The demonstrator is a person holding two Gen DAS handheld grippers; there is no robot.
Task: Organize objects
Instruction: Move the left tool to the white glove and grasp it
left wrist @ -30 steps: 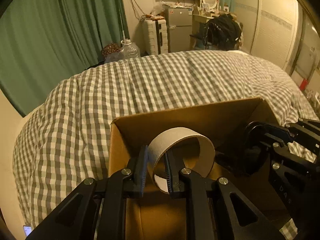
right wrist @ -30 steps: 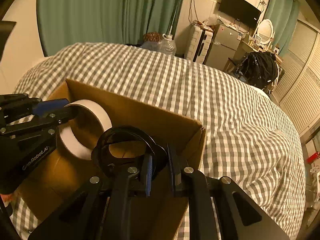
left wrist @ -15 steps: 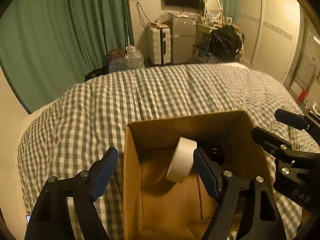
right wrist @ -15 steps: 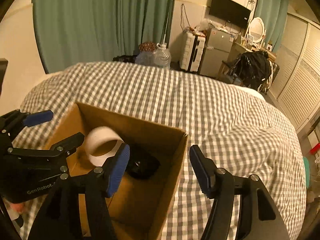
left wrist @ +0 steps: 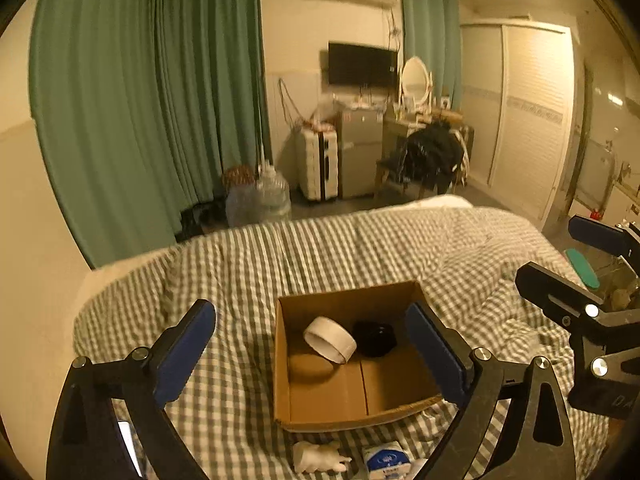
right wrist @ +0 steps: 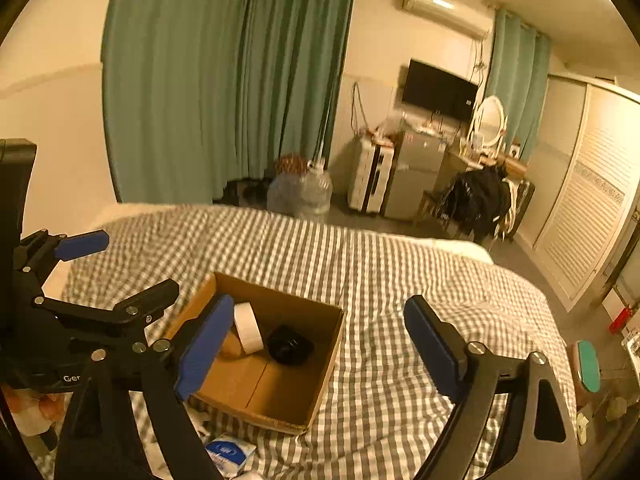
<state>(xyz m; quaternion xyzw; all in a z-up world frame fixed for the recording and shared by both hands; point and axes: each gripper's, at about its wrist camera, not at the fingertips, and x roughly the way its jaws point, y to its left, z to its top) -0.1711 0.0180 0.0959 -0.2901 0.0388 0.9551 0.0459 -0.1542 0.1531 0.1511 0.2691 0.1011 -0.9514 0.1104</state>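
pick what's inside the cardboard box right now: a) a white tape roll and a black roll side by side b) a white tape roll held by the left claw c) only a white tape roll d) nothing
a: the cardboard box holds the white tape roll and the black roll next to each other, while the left claw and right claw are both open and hold nothing.

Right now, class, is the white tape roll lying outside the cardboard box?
No, the white tape roll sits inside the cardboard box, beside a black roll.
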